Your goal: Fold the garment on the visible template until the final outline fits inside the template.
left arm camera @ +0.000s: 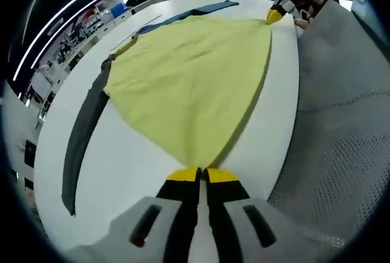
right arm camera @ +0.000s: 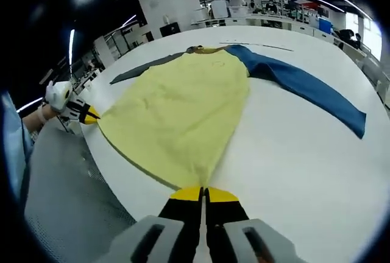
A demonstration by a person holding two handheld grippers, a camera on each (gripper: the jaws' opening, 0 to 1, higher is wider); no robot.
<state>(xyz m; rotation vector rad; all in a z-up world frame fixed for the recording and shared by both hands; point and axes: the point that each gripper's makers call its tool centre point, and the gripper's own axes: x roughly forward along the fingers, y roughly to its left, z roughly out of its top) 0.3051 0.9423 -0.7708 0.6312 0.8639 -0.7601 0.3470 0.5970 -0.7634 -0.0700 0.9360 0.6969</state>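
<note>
In the left gripper view we look from low and close over our own left gripper (left arm camera: 200, 175), forward along the garment (left arm camera: 189, 86) toward the right gripper (left arm camera: 275, 14) at the far corner. The right gripper view faces the opposite way, from just behind the right gripper (right arm camera: 203, 193) toward the left gripper (right arm camera: 89, 115). Both views share the garment and the table (right arm camera: 292, 153).

Yellow garment (right arm camera: 183, 108), blue sleeve (right arm camera: 304, 86)
</note>
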